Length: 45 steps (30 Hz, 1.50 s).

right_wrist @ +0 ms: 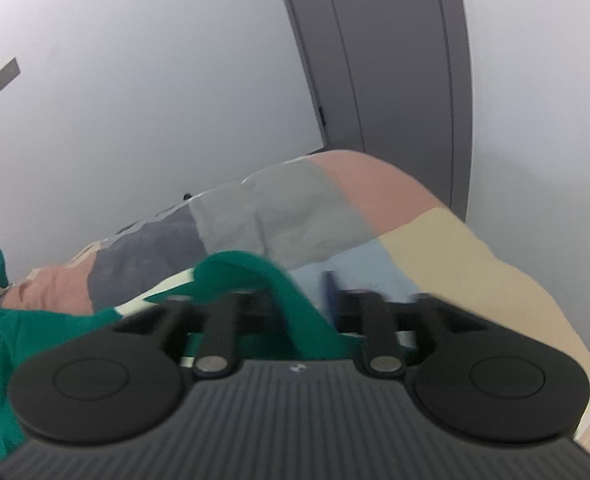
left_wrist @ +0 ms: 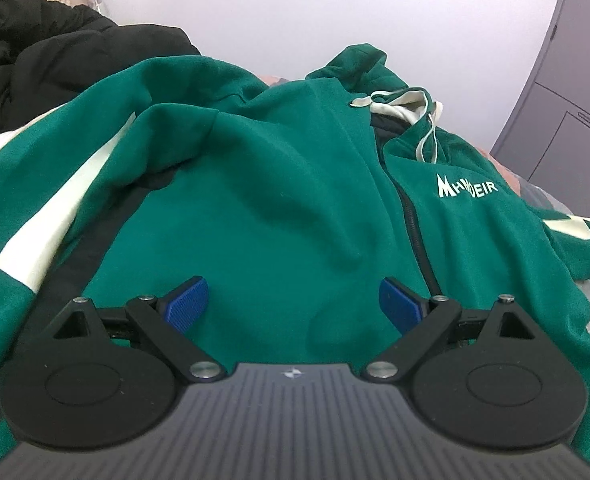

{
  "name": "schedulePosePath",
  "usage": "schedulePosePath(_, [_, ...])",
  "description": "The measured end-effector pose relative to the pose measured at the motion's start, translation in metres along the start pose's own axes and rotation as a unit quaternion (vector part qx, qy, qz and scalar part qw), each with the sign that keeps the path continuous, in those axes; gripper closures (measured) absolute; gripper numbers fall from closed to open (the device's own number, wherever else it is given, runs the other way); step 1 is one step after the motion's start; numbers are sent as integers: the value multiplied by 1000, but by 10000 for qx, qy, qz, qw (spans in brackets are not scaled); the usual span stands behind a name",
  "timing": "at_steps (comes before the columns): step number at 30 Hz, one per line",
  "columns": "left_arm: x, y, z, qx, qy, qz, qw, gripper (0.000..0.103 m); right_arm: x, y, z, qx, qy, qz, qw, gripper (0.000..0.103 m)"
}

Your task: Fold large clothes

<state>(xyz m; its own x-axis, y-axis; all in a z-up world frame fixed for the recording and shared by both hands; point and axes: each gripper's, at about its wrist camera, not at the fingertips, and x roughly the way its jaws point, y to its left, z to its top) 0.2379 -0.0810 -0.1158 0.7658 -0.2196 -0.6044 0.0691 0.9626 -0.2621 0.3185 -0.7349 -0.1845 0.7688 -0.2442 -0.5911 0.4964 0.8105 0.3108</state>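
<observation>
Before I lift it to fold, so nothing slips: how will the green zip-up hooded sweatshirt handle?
The green zip-up hooded sweatshirt already lies in soft creases, so it will probably sag and drape. Its thick fleece looks fairly weighty. The cream drawstring hangs loose and may dangle.

White chest lettering on green hoodie (left_wrist: 279, 184), partly creased, ends "DEIR"
</observation>
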Motion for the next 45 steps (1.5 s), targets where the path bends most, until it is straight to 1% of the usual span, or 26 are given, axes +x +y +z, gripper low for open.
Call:
schedulePosePath(1, [1,0,1,-15,-1,-4,10000,8,-6,-3,0,79,-46,23,10000,26])
schedulePosePath(2, [0,1,1,-31,-7,-10,10000,8,-12,-7,0,163,-65,74,9998,28])
schedulePosePath(5, [-6,4,1,-86,-52,-8,9999,8,-43,-18,-9,417,-220,277,9985,28])
schedulePosePath(8, [-16,5,1,-87,-146,-22,9999,8,-81,-21,-28,369,-478,367,9975,28])
schedulePosePath(10, [-21,5,1,-77,-206,-42,9997,8,-100,-26,-46,428,-468,479,9968,28])
schedulePosePath(12, [-26,4,1,-63,-254,-46,9996,8,-110,-32,-67,592,-346,575,9960,28])
schedulePosePath(16, [-35,2,-2,-39,-328,-32,9994,8,-105,-44,-99,694,-117,263,9972,28])
schedulePosePath(17, [-37,2,-2,-35,-336,-27,9994,8,-101,-48,-106,758,-22,198,9969,27])
schedulePosePath(19, [-38,2,-3,-20,-348,-15,9994,8,-96,-54,-120,833,163,225,9961,27])
schedulePosePath(20, [-38,1,-4,-13,-339,-4,9994,8,-93,-54,-125,772,205,226,9965,28])
schedulePosePath(22, [-36,0,-5,3,-309,23,9995,8,-84,-52,-128,458,79,73,9989,28])
schedulePosePath(25, [-33,-2,-5,43,-302,67,9995,8,-72,-49,-120,58,-233,-104,9997,29])
schedulePosePath(26, [-32,-3,-5,50,-299,75,9995,8,-77,-50,-118,-25,-364,-129,9993,28])
schedulePosePath(27, [-31,-3,-6,52,-294,83,9995,8,-76,-50,-113,-92,-498,-66,9987,28])
schedulePosePath(28, [-30,-3,-5,51,-288,89,9995,8,-75,-50,-108,-121,-577,20,9983,30])
schedulePosePath(29, [-29,-3,-5,47,-286,97,9995,8,-75,-50,-101,-129,-625,108,9979,36])
schedulePosePath(30, [-29,-4,-5,41,-289,102,9995,8,-76,-49,-95,-134,-618,186,9978,54])
schedulePosePath(31, [-29,-4,-4,39,-292,94,9995,8,-78,-48,-88,-133,-611,212,9978,64])
schedulePosePath(33, [-29,-5,-4,44,-304,85,9995,8,-86,-48,-76,-147,-695,263,9971,74])
schedulePosePath(34, [-30,-5,-5,45,-309,82,9995,8,-93,-47,-70,-146,-679,322,9971,82])
schedulePosePath(35, [-30,-5,-5,44,-308,78,9995,8,-99,-47,-65,-102,-683,361,9970,86])
schedulePosePath(37, [-30,-5,-5,53,-313,67,9995,8,-115,-51,-54,29,-694,541,9961,88])
schedulePosePath(40, [-33,-4,-4,51,-349,34,9994,8,-141,-52,-41,172,-822,866,9927,89])
schedulePosePath(42, [-34,-3,-3,13,-327,-24,9995,8,-159,-54,-31,371,-894,1043,9898,89])
schedulePosePath(45, [-33,-3,-5,53,-220,-23,9997,8,-167,-61,-17,744,-863,981,9886,89])
